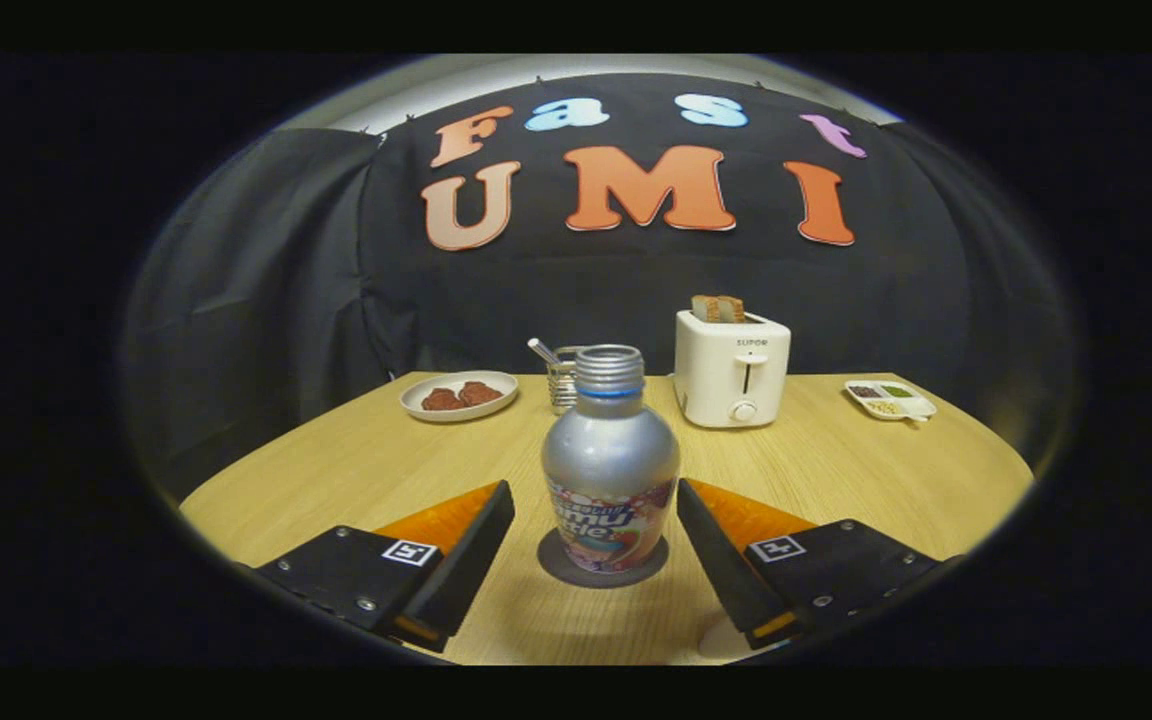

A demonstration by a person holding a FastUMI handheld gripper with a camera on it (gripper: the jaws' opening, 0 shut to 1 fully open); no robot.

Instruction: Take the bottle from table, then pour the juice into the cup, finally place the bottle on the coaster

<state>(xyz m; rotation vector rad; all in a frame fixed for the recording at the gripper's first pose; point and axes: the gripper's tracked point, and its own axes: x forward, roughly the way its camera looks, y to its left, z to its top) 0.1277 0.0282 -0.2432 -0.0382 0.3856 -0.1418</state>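
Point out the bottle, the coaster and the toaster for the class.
bottle [610, 470]: gripper view, on its silver body, between the open fingers.
coaster [552, 562]: gripper view, on its bare rim.
toaster [711, 375]: gripper view, on its front face.

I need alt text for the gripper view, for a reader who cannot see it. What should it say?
A silver metal bottle with a colourful label and no cap stands upright on a dark round coaster, between the open gripper fingers, which do not touch it. Beyond it on the light wooden table are a white toaster holding toast, a white plate of brown food, and a small white divided dish.
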